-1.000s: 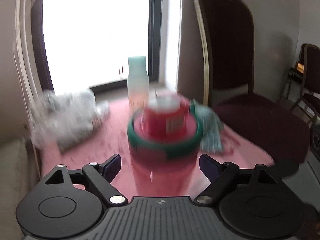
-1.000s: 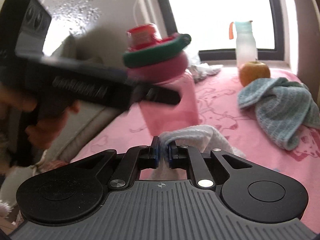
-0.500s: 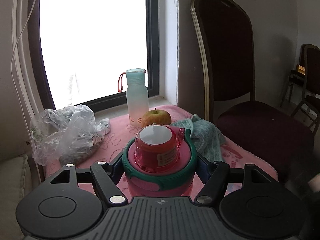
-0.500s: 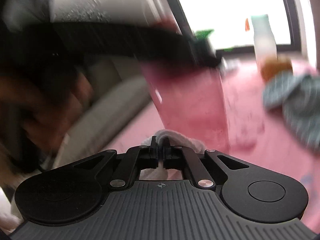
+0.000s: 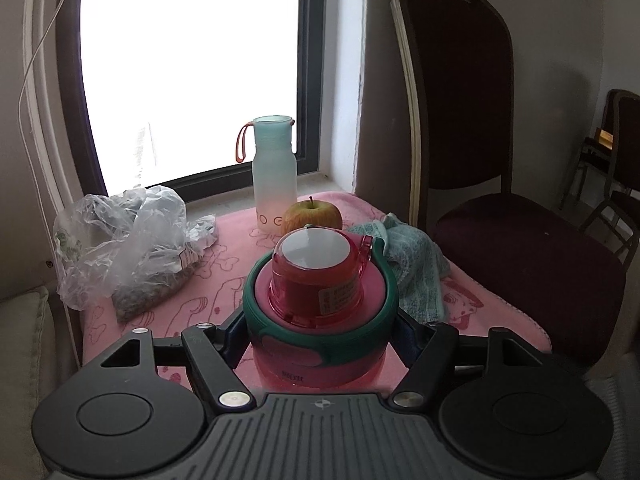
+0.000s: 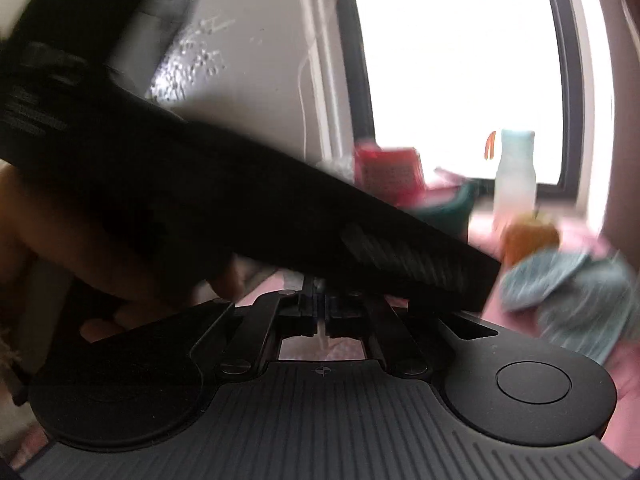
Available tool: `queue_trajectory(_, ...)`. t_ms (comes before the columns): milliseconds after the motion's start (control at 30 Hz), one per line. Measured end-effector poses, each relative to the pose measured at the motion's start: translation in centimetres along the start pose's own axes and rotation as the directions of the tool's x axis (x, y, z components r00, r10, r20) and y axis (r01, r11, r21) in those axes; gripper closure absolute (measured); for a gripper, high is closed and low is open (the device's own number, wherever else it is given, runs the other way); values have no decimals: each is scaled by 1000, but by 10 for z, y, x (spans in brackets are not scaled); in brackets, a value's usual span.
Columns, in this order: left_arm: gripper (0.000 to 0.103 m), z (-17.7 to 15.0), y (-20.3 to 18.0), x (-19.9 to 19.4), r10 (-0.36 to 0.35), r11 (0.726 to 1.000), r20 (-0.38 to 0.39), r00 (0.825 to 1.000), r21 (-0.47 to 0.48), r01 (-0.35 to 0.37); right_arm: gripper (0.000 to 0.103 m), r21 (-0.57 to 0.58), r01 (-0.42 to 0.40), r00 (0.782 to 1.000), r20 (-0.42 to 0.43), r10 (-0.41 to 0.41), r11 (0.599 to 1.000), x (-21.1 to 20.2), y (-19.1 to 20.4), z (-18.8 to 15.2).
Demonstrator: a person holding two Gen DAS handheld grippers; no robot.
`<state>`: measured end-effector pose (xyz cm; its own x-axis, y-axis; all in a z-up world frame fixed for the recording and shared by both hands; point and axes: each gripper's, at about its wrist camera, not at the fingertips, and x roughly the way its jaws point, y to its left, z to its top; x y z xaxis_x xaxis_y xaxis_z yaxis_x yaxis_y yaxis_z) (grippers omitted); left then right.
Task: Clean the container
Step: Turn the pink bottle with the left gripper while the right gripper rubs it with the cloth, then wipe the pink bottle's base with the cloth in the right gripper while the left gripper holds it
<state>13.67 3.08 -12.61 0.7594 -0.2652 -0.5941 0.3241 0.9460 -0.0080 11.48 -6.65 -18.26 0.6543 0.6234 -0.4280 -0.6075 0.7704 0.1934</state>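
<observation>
Pink terry cloth with printed outlines covered the worktop [image 5: 224,256] under a bright window, carrying a crinkled clear plastic bag [image 5: 128,240], a frosted bottle [image 5: 274,176], a round apple [image 5: 313,217] and a rumpled teal towel [image 5: 416,264]. The left tongs [image 5: 320,330] clamped the translucent pink container [image 5: 320,312], upright near the front edge, just below its green collar and domed red cap. The right tongs [image 6: 320,300] were pinched nearly together on a thin sliver of white cloth [image 6: 322,340], blurred.
</observation>
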Motion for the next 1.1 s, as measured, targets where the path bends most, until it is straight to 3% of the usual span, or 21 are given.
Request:
queue_trajectory(133, 35, 0, -3, -1, -1, 1000, -2, 1000, 14, 1, 102, 76, 38, 982, -190, -23, 996, 31, -15, -35)
queue_trajectory(200, 35, -1, -1, -2, -8, 1000, 1, 1000, 15, 8, 102, 147, 21, 982, -188, 7, 989, 27, -24, -41)
queue_trajectory(267, 32, -3, 1, -2, -14, 1000, 13, 1000, 24, 14, 99, 148, 5, 982, -189, 24, 989, 19, -27, -36)
queue_trajectory(333, 8, -9, 1, 1, -8, 999, 19, 1000, 34, 7, 87, 143, -27, 985, -163, 51, 989, 6, -29, -32)
queue_trajectory(500, 8, -26, 0, 20, -31, 997, -12, 999, 67, 32, 86, 158, -59, 991, -107, 76, 986, -11, -41, -28)
queue_trajectory(767, 8, -24, 5, 47, -96, 995, -35, 995, -1, 96, 87, 140, -75, 990, -108, 91, 987, -4, -38, -17)
queue_trajectory(967, 20, -21, 1, 47, -91, 990, -91, 992, 95, 100, 97, 110, -72, 992, -99, 83, 991, 1, -33, -17)
queue_trajectory(1100, 24, -22, 6, 40, -111, 987, -124, 986, 100, 124, 99, 108, -62, 994, -84, 71, 992, -8, -37, -17)
